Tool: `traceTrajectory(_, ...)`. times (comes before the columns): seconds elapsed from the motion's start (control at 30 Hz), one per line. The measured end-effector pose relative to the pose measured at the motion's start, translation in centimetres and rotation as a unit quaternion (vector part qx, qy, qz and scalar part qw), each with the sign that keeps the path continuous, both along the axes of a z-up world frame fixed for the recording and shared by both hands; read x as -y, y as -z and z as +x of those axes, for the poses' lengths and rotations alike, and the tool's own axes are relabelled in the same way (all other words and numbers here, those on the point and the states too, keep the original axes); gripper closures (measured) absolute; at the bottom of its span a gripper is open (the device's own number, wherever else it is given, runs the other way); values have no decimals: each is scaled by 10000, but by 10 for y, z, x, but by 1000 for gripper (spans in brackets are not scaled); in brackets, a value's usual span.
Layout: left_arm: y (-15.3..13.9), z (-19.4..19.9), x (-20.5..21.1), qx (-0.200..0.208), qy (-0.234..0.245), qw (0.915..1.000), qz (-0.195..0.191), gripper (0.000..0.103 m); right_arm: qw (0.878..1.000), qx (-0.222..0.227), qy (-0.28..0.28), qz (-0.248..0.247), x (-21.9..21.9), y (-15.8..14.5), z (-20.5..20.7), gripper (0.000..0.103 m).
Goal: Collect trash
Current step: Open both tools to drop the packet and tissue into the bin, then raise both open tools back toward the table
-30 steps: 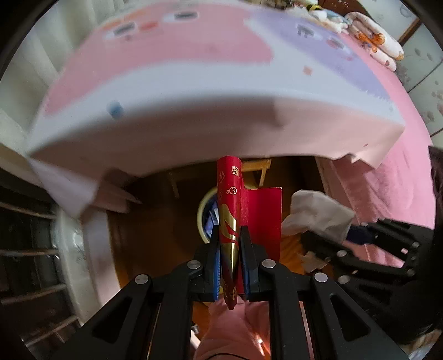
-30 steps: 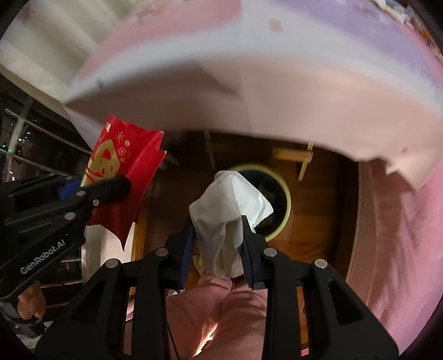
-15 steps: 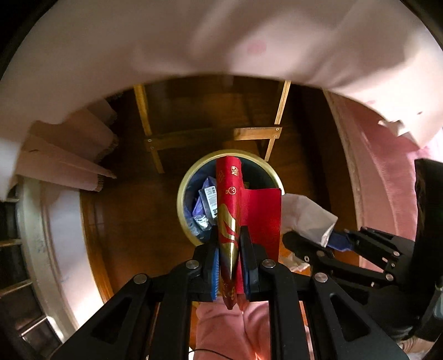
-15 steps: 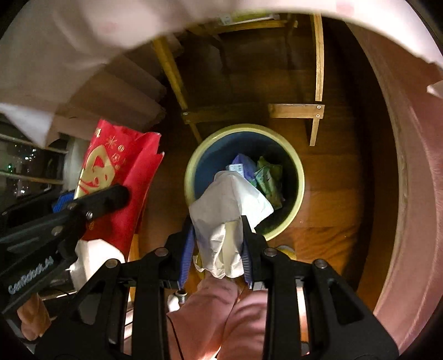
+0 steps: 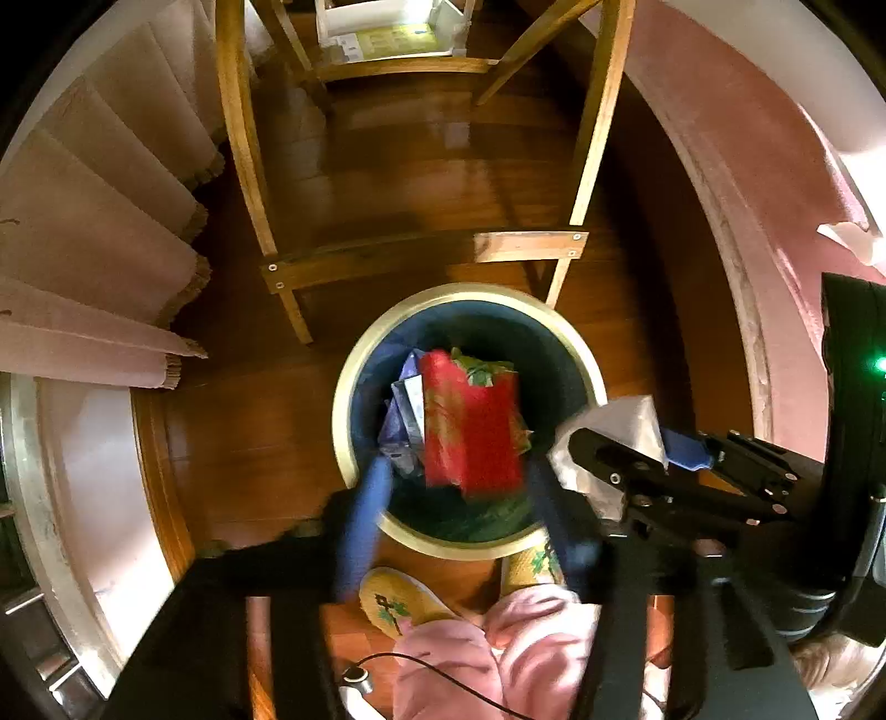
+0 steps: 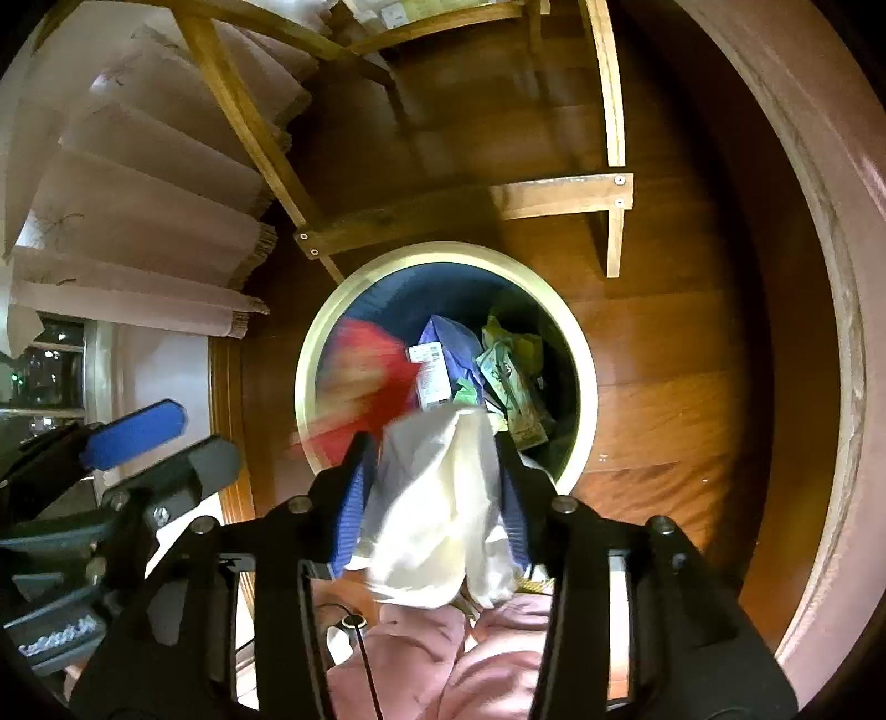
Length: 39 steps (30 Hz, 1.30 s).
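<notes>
Left wrist: L tongs (image 5: 459, 487) wide apart, empty; R tongs (image 6: 437, 476) clamp white tissue (image 6: 437, 498) over bin (image 6: 581, 354)

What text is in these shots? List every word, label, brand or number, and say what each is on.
No text can be quoted; nothing reads cleanly.
White lettering on the body of the left gripper: too blurred to read.
White label on the purple packet: print too small.
Green packet: printing unreadable.
Red packet: gold markings smeared by motion.
Printed sheet beyond the wooden frame: too small.
</notes>
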<state>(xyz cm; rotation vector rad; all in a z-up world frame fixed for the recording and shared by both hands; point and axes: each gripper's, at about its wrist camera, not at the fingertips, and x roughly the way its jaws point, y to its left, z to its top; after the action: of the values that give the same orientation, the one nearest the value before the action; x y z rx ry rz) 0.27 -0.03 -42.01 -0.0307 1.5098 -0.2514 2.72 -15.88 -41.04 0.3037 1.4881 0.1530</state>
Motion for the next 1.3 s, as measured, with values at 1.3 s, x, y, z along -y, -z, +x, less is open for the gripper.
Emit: traceTrajectory(1.3, -355, -14, -39, 1622, 308, 9862, -96, 23, 9933, 961, 583, 283, 2, -293, -45, 57)
